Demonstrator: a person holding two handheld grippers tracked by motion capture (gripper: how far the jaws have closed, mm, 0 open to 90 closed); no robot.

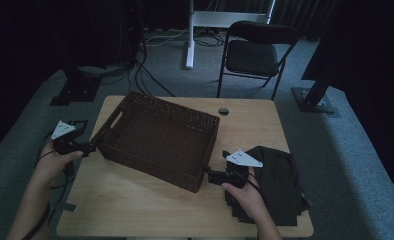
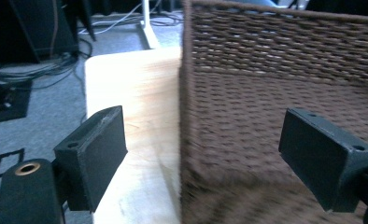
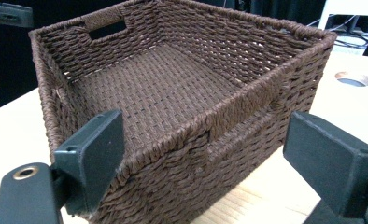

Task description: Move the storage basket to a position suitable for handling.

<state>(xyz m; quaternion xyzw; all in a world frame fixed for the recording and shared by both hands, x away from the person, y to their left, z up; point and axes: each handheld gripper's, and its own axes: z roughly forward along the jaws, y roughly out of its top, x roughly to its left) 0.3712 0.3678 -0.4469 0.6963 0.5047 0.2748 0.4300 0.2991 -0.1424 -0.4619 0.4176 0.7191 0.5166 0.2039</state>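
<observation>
**Woven brown basket sits between my two open grippers**

Wicker fills the middle of the table, and I have a gripper at each end of it. Starting at the left: my left hand (image 1: 52,165) holds the left gripper (image 1: 92,146) just off the table's left edge, its tip right up at the basket's (image 1: 160,137) near-left corner. Along that gripper's own view, its jaws are spread wide, with nothing between the pads (image 2: 100,151). The basket's corner edge (image 2: 184,121) rises right down the gap, one jaw over bare table (image 2: 140,107), the other in front of the woven wall. Whether a pad touches the weave, I cannot tell.

Moving to the centre: the basket stands upright on the light wooden table (image 1: 135,200), turned at an angle to its edges, empty inside, with a cut-out handle (image 1: 116,120) in its left end wall.

On to the right: my right hand (image 1: 245,192) holds the right gripper (image 1: 207,172) at the basket's near-right corner. Its jaws are also wide open, gripping nothing; the corner and a handle slot (image 3: 240,133) sit between the pads (image 3: 100,154), just beyond them. Under my right hand lies a dark folded cloth (image 1: 280,185), at the table's right edge. Beyond the table, a black chair (image 1: 255,50) stands on grey carpet.
</observation>
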